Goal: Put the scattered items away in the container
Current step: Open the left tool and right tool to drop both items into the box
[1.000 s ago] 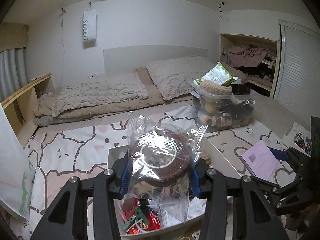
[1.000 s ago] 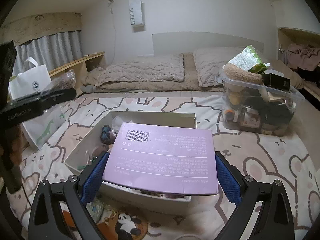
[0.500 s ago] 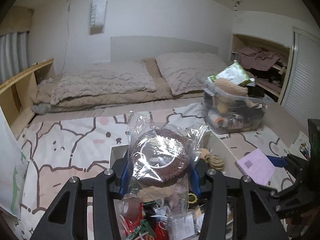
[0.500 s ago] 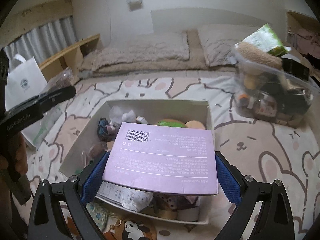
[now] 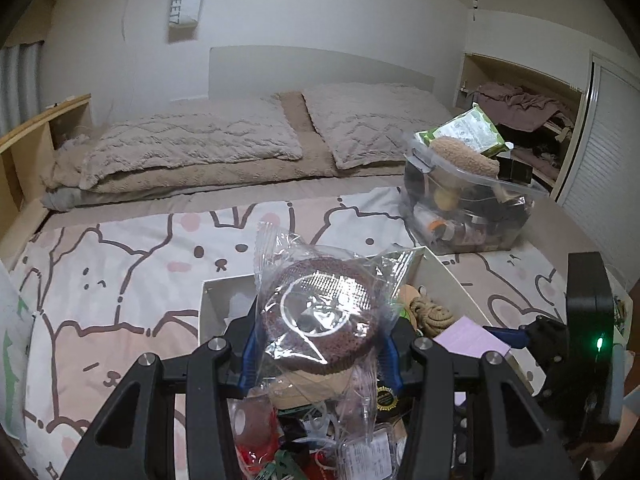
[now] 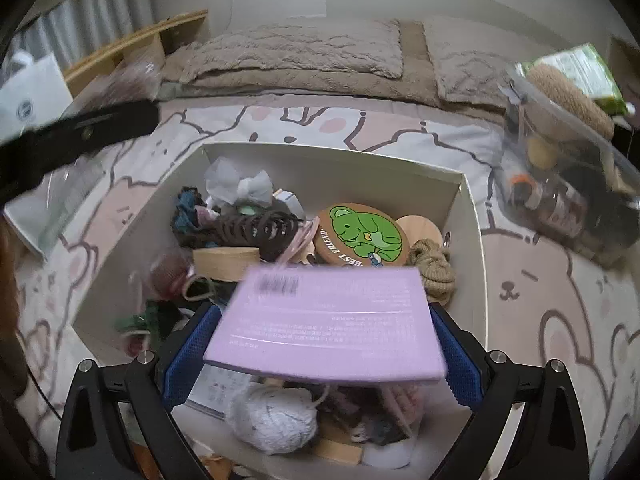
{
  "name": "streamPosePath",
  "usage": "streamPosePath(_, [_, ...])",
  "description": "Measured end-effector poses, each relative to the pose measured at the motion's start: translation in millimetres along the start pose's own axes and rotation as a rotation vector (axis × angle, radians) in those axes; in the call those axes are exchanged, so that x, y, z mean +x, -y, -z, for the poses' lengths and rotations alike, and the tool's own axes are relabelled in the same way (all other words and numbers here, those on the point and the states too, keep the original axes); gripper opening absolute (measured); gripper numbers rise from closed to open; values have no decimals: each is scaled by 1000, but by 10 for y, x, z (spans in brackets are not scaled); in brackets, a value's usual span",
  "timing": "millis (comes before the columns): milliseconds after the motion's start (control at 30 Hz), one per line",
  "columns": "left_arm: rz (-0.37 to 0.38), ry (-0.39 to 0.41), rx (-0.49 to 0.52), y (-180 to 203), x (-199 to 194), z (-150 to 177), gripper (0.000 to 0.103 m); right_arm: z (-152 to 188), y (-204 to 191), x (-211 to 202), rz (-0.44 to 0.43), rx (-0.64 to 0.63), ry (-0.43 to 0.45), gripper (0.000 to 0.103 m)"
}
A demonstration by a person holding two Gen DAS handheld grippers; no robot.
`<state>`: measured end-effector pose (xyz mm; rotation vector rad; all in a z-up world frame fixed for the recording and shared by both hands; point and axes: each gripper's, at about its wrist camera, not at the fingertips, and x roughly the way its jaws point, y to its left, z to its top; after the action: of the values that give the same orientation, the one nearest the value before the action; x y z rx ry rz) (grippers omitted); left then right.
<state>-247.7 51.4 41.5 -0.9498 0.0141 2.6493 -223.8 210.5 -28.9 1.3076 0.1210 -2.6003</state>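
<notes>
While over the white box (image 6: 472, 216), both grippers loaded.
Right gripper (image 6: 320, 344) tilted steeply down, jaws clamped on the short ends of a flat lilac packet (image 6: 328, 328), long axis across the view, barcode end pointing away. Left gripper (image 5: 316, 354) angled less steeply, jaws pinching a brown round cake in clear wrap (image 5: 320, 316), upright above the box's near end. Only from the right wrist: green bear coaster (image 6: 362, 236), coiled rope (image 6: 434, 268). Only from the left wrist: closet shelf (image 5: 520, 108).
</notes>
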Motion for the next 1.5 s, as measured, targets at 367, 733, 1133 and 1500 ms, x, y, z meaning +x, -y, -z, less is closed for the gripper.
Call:
streamPosePath(367, [21, -114, -98, -177, 421, 21, 48, 38, -36, -47, -31, -19, 4, 100])
streamPosePath(733, [10, -212, -179, -196, 923, -9, 48, 182, -62, -115, -78, -3, -1, 100])
streamPosePath(1133, [-29, -271, -236, -260, 1235, -2, 55, 209, -14, -197, -82, -10, 9, 100])
streamPosePath(1500, [-77, -230, -159, -188, 1024, -26, 93, 254, 30, -194, -65, 30, 13, 100])
